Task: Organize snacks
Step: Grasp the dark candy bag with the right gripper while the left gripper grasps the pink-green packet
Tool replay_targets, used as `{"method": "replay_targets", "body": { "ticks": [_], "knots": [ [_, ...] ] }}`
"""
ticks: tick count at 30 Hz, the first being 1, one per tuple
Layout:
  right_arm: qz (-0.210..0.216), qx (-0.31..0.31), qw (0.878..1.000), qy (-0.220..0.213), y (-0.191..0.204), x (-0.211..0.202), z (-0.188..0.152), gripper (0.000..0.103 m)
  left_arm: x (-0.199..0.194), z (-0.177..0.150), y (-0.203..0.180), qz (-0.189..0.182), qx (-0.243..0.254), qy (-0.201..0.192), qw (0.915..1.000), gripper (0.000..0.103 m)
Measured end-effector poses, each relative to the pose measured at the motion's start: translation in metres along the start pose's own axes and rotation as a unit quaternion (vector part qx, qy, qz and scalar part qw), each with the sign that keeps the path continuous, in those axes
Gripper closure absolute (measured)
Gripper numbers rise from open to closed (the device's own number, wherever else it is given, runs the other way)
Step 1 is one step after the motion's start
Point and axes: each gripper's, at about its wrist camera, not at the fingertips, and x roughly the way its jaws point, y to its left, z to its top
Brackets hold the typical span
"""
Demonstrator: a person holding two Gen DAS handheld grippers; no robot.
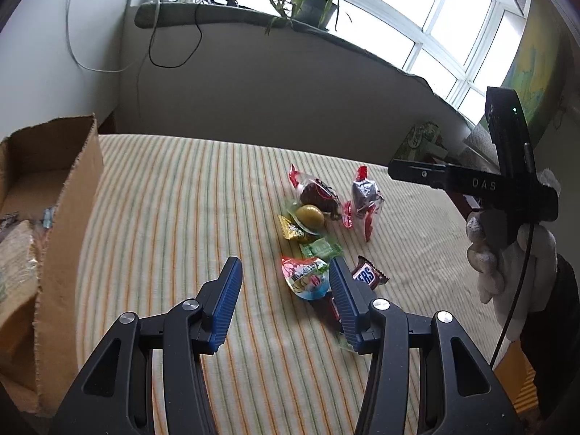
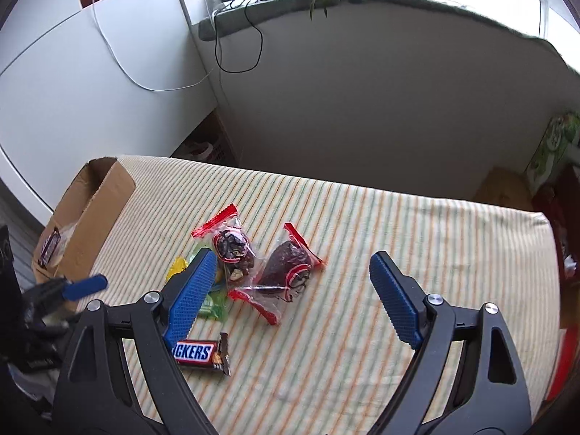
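Observation:
A pile of snacks lies on the striped cloth: two clear red-edged packets (image 1: 320, 194) (image 1: 364, 203) of dark sweets, a green round sweet (image 1: 310, 216), a green wrapper (image 1: 320, 248), a colourful pouch (image 1: 306, 277) and a Snickers bar (image 1: 369, 275). My left gripper (image 1: 286, 272) is open and empty, just above the cloth, its right finger beside the pouch. My right gripper (image 2: 291, 268) is open and empty above the two packets (image 2: 232, 246) (image 2: 286, 264); the Snickers bar (image 2: 201, 353) lies by its left finger. A cardboard box (image 1: 69, 195) (image 2: 90, 210) holding snacks stands at the left.
The cloth-covered table (image 2: 398, 253) ends at a grey wall under a windowsill with a potted plant (image 1: 313, 3) and cables. The gloved right hand and its gripper body (image 1: 500, 188) hang at the right. The left gripper's blue finger (image 2: 85, 286) shows at the left.

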Motion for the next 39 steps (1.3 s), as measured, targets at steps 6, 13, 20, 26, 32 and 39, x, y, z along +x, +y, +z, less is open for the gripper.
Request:
{"method": "replay_targets", "body": {
  "ticks": [6, 13, 20, 26, 32, 39],
  "knots": [
    [-0.001, 0.028, 0.999, 0.029, -0.004, 0.029, -0.001, 0.018, 0.021, -0.004, -0.003, -0.001, -0.002, 0.022, 0.9998, 0.054],
    [-0.002, 0.043, 0.998, 0.05, -0.003, 0.044, -0.004, 0.024, 0.04, -0.002, -0.016, -0.006, 0.013, 0.036, 0.9993, 0.054],
    [-0.021, 0.032, 0.997, 0.07, 0.005, 0.06, 0.002, 0.036, 0.055, -0.005, -0.028, 0.024, 0.054, 0.049, 0.997, 0.054],
    [-0.021, 0.04, 0.996, 0.083, 0.001, 0.07, 0.0, 0.048, 0.062, -0.007, -0.036, 0.03, 0.07, 0.047, 0.996, 0.062],
    [-0.011, 0.041, 0.996, 0.084, 0.0, 0.066, -0.002, 0.059, 0.064, -0.007, -0.045, 0.021, 0.083, 0.05, 0.9951, 0.07],
    [0.003, 0.057, 0.996, 0.075, -0.007, 0.057, -0.005, 0.065, 0.062, -0.006, -0.041, 0.013, 0.077, 0.047, 0.9959, 0.071]
  ]
}}
